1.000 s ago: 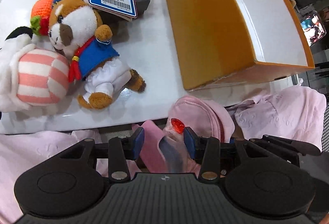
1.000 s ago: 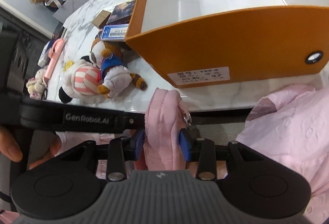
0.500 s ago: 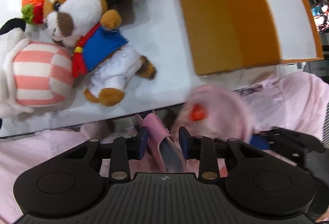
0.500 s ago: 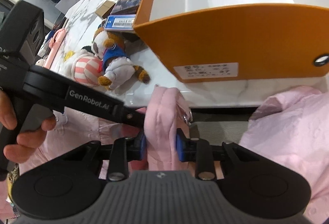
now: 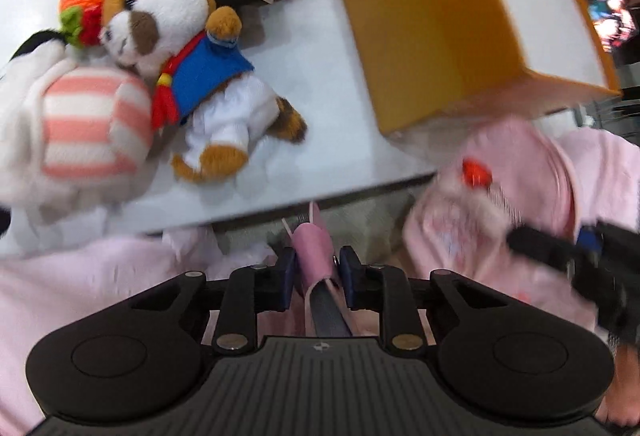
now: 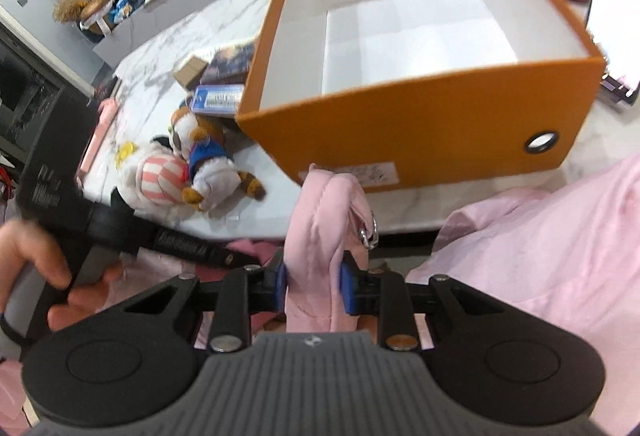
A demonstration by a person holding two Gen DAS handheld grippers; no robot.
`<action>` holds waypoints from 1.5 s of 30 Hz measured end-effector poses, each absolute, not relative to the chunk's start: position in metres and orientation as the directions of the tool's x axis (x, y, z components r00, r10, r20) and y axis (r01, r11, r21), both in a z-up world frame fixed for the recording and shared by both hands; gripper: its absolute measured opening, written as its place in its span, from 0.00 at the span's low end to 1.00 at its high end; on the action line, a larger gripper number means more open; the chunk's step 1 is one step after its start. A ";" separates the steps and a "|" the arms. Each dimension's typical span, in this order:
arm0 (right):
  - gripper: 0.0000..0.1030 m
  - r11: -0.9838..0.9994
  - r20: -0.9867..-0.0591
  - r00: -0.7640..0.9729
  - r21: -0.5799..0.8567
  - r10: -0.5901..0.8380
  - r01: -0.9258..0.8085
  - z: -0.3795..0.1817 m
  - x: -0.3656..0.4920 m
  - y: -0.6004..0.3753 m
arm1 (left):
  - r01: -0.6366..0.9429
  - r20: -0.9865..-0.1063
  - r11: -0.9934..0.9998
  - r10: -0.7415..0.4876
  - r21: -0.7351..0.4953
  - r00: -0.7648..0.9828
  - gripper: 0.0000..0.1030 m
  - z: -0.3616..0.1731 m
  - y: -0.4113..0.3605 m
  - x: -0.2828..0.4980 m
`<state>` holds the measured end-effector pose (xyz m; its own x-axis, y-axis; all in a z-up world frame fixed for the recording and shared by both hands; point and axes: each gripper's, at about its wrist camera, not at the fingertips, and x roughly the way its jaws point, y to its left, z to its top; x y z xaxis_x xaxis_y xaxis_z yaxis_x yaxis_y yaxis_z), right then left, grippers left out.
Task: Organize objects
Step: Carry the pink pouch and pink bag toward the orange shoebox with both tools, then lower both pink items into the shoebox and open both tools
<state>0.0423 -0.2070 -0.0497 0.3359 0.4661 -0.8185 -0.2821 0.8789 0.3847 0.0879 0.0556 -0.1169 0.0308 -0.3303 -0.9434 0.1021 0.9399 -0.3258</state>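
Right wrist view: right gripper point(image 6: 312, 286) is clamped on the padded body of a pink bag point(image 6: 326, 211), held just off the table's point(image 6: 224, 23) near edge, below and in front of the orange box point(image 6: 420, 131). Left gripper point(image 5: 316, 274) is closed on a narrow pink strap point(image 5: 314, 256) of the same bag, w/ the bag's blurred body off to its right. Step in hand, I'd say: carrying the bag toward the box w/ both grippers. Next move prob needs a lift over the front wall, strap kept from snagging on the rim, then release inside. Box interior looks bare white, nothing in it. Plush dog point(image 6: 208, 155) and striped plush point(image 6: 160, 175) lie on the table left of the box, touching each other; books point(image 6: 228, 63) behind them.
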 end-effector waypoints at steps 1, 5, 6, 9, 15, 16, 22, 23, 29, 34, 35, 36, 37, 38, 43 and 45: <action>0.27 0.879 -0.813 0.346 0.386 0.468 -0.280 -0.047 0.042 -0.210 | 0.099 -0.940 0.937 -0.339 -0.334 0.040 0.26 -0.113 0.058 0.081; 0.27 0.881 -0.802 0.374 0.385 0.466 -0.274 -0.039 0.042 -0.218 | 0.126 -0.936 0.939 -0.334 -0.320 0.114 0.26 -0.090 0.060 0.058; 0.27 0.881 -0.799 0.378 0.385 0.467 -0.275 -0.037 0.041 -0.219 | 0.132 -0.933 0.940 -0.331 -0.314 0.138 0.25 -0.083 0.058 0.052; 0.27 0.869 -0.784 0.380 0.409 0.491 -0.279 -0.030 0.038 -0.225 | 0.183 -0.912 0.941 -0.325 -0.286 0.248 0.23 -0.054 0.071 0.040; 0.27 0.840 -0.724 0.426 0.453 0.543 -0.301 0.006 0.029 -0.241 | 0.277 -0.821 0.935 -0.333 -0.222 0.464 0.23 0.009 0.057 0.023; 0.27 0.836 -0.710 0.441 0.452 0.548 -0.312 0.015 0.027 -0.244 | 0.284 -0.798 0.933 -0.341 -0.221 0.497 0.22 0.020 0.055 0.022; 0.27 0.813 -0.634 0.509 0.470 0.582 -0.344 0.052 0.030 -0.252 | 0.309 -0.654 0.935 -0.345 -0.174 0.673 0.22 0.059 0.023 0.036; 0.27 0.814 -0.625 0.524 0.467 0.579 -0.344 0.056 0.033 -0.253 | 0.310 -0.634 0.935 -0.345 -0.171 0.692 0.22 0.062 0.019 0.042; 0.27 0.831 -0.589 0.594 0.465 0.548 -0.305 0.075 0.071 -0.262 | 0.345 -0.584 0.913 -0.404 -0.217 0.704 0.22 0.068 -0.011 0.089; 0.27 0.862 -0.637 0.591 0.450 0.494 -0.234 0.060 0.119 -0.262 | 0.316 -0.652 0.936 -0.336 -0.154 0.679 0.22 0.038 -0.040 0.124; 0.27 0.861 -0.658 0.566 0.456 0.497 -0.225 0.052 0.129 -0.261 | 0.317 -0.669 0.939 -0.323 -0.135 0.669 0.22 0.030 -0.046 0.129; 0.27 0.858 -0.678 0.535 0.464 0.504 -0.219 0.044 0.138 -0.262 | 0.321 -0.678 0.940 -0.312 -0.118 0.665 0.22 0.026 -0.048 0.128; 0.27 0.854 -0.687 0.517 0.473 0.511 -0.215 0.037 0.144 -0.263 | 0.325 -0.690 0.941 -0.299 -0.097 0.659 0.22 0.020 -0.052 0.130; 0.27 0.855 -0.692 0.510 0.475 0.510 -0.211 0.031 0.151 -0.263 | 0.328 -0.700 0.941 -0.289 -0.083 0.653 0.22 0.014 -0.054 0.130; 0.27 0.823 -0.714 0.421 0.541 0.559 -0.176 0.008 0.178 -0.266 | 0.315 -0.739 0.948 -0.239 -0.037 0.630 0.22 -0.002 -0.058 0.133; 0.27 0.824 -0.734 0.385 0.542 0.560 -0.164 -0.001 0.189 -0.263 | 0.311 -0.751 0.950 -0.224 -0.027 0.621 0.22 -0.006 -0.057 0.137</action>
